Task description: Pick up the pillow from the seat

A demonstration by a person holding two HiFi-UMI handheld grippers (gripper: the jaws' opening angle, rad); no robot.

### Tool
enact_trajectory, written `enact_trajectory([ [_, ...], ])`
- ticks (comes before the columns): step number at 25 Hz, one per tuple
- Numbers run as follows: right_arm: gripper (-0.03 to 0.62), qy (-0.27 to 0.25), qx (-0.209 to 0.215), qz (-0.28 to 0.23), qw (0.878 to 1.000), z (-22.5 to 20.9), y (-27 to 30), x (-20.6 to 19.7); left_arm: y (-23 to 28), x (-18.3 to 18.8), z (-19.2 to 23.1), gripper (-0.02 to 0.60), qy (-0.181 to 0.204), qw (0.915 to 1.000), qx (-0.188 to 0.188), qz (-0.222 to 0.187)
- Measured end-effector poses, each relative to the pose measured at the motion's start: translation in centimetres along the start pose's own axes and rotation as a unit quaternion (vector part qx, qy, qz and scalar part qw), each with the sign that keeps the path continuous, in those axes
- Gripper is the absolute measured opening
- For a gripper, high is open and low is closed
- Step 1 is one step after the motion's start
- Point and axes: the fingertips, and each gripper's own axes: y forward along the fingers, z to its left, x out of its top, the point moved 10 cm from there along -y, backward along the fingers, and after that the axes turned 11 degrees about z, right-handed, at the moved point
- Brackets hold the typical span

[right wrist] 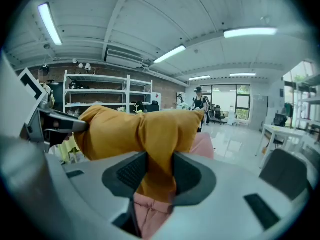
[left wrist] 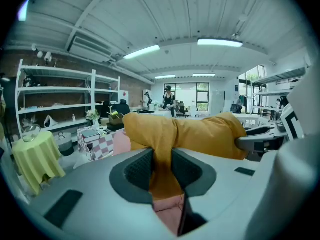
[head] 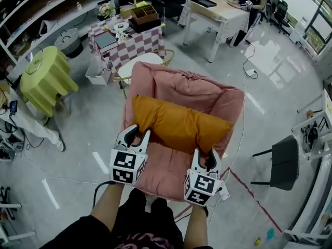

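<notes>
Between the jaws of the left gripper [left wrist: 162,160] a fold of the orange pillow [head: 179,123] is pinched, the dark pads pressing it from both sides at a narrow gap. The right gripper [right wrist: 160,170] has the same sort of hold, its jaws closed to a slightly wider gap on a thicker bunch of cloth and filling. Each grip sits on the pillow's near edge, one toward either end, and the pillow's bulk swells out just beyond the fingertips and stretches across from one pair of jaws to the other.

Below both pairs of jaws the pink seat [head: 207,90] shows through. The pillow seems to hang clear of it, though the steep head view does not settle whether its far edge touches the backrest.

It looks light and very soft. It squashes flat where it is pinched and puffs out on either side, so it will bend and droop rather than keep a shape. The cover is plain woven cloth, not slick, but a shallow pinch of cover alone could creep out. A deep bite that takes in some filling, spaced wide along the long edge as now, seems the sound way to hold it level.
</notes>
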Motion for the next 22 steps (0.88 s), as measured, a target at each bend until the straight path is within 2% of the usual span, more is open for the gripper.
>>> enact_trajectory([
  [10,0.17,-0.011,-0.01,-0.072,0.997,-0.4,-4.7,3.7,-4.7,3.7,-0.9,0.112,0.011,0.9974,0.003,-0.071],
  [22,0.17,-0.015,-0.021,-0.116,0.993,-1.3,-7.9,6.6,-7.3,7.0,-1.7,0.11,0.03,0.9925,-0.004,-0.119],
])
